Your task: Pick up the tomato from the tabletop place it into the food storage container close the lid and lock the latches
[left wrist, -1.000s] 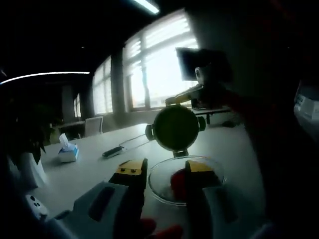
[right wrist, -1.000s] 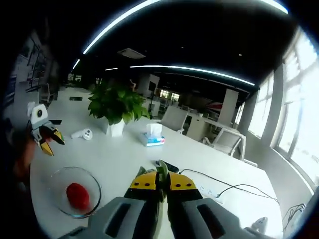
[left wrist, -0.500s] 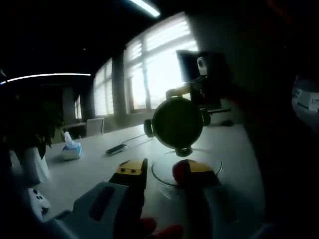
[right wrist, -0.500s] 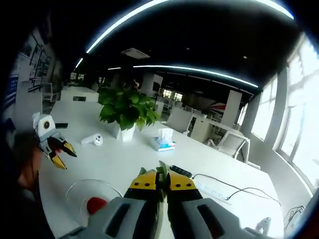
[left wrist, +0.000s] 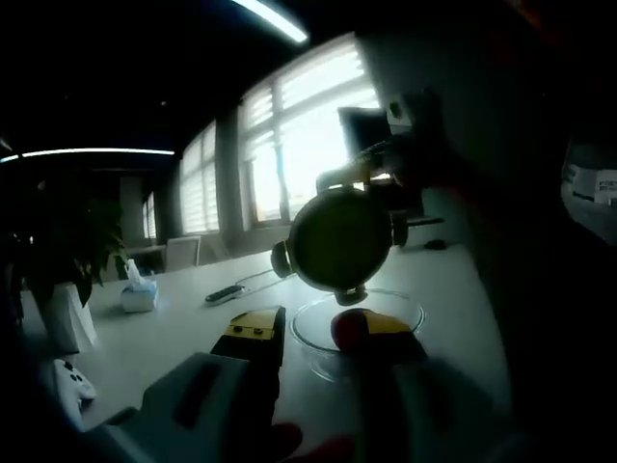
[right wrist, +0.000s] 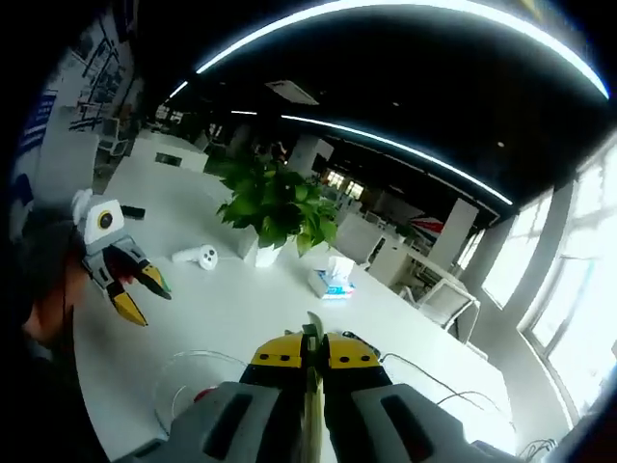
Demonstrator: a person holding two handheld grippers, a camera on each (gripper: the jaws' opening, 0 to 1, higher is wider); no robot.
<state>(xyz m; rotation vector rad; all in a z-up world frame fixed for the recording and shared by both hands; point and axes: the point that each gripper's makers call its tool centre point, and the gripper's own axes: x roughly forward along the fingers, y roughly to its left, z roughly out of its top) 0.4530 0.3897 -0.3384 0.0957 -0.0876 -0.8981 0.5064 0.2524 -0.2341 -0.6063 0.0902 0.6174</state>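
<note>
Right gripper point(right wrist: 308, 355): fingers pinched on the round green lid point(left wrist: 339, 238), held over the clear glass container point(left wrist: 359, 323).
Red tomato point(left wrist: 348, 328): seated inside the container.
Left gripper point(left wrist: 313, 333): fingers spread, empty, above the white tabletop point(left wrist: 164, 333).

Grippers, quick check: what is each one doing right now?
Left gripper: open, holding nothing, jaws toward the glass container.
Right gripper: shut on the round lid, held above the container.

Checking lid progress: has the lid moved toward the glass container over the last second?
Yes. In the left gripper view the lid held by the right claw now hangs nearer over the glass container with the tomato, judged against the window behind.
</note>
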